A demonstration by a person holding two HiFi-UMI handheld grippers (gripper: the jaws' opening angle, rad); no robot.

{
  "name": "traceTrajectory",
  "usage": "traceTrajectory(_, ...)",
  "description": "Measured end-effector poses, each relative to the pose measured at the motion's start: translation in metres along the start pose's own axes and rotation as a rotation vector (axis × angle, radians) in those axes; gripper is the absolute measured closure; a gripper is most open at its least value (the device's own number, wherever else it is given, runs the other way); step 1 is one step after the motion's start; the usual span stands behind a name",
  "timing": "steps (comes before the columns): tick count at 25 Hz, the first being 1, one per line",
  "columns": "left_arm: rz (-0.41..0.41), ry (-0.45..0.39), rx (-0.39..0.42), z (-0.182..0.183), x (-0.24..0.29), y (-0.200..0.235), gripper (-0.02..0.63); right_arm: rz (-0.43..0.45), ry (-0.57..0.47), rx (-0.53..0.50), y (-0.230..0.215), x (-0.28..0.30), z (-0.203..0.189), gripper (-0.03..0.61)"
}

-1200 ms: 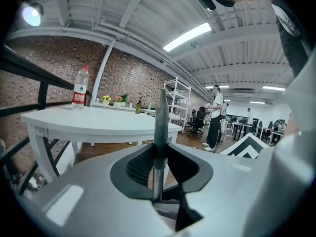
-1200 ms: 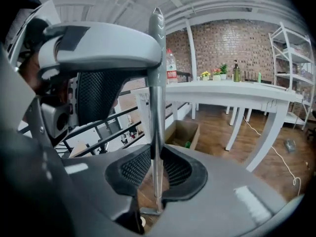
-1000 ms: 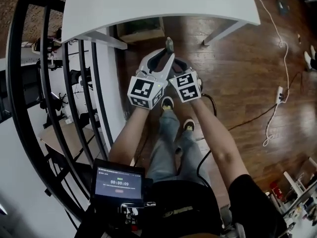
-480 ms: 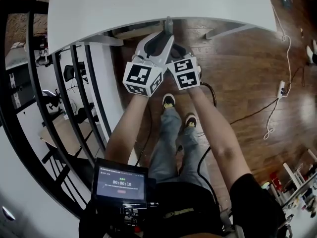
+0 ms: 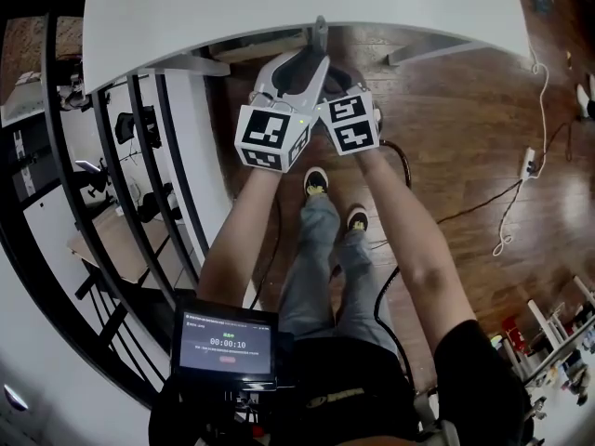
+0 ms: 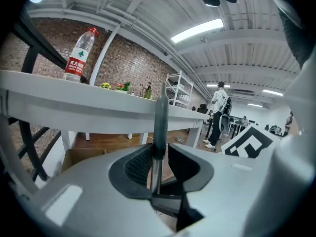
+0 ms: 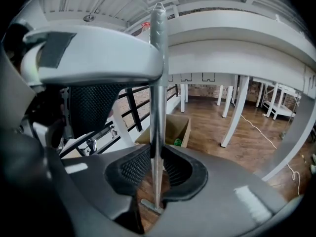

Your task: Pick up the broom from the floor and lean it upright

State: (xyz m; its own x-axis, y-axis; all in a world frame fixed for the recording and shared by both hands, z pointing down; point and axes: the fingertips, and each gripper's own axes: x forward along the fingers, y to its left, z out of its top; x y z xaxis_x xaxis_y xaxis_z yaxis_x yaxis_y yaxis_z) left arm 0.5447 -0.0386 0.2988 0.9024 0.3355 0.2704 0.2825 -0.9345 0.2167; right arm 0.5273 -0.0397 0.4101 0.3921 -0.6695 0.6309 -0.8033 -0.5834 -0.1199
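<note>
Left claw and right claw clamped on upright broom handle; pair had advanced, handle top reaching desk edge; leaning judged imminent.

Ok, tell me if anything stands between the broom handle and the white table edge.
Nothing visible does: the broom handle stands upright close to the edge of the white table, with no object between them.

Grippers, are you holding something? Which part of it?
Both hold the broom by its metal handle: the left gripper near the top end, the right gripper just below it.
</note>
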Motion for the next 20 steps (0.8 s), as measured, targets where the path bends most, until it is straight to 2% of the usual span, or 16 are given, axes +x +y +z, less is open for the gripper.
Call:
traceTrajectory(4, -0.008, -0.001, 0.004, -0.001, -0.001, 0.001, 0.453, 0.004, -0.004, -0.037, 0.0, 0.003, 0.003, 0.474)
traceTrajectory(16, 0.004, 0.003, 0.025, -0.001, -0.003, 0.012, 0.436, 0.002, -0.003, -0.119, 0.005, 0.01, 0.002, 0.45)
traceTrajectory(20, 0.004, 0.007, 0.038, -0.002, -0.007, 0.017, 0.406, 0.014, -0.009, -0.136, 0.01, 0.018, 0.005, 0.428)
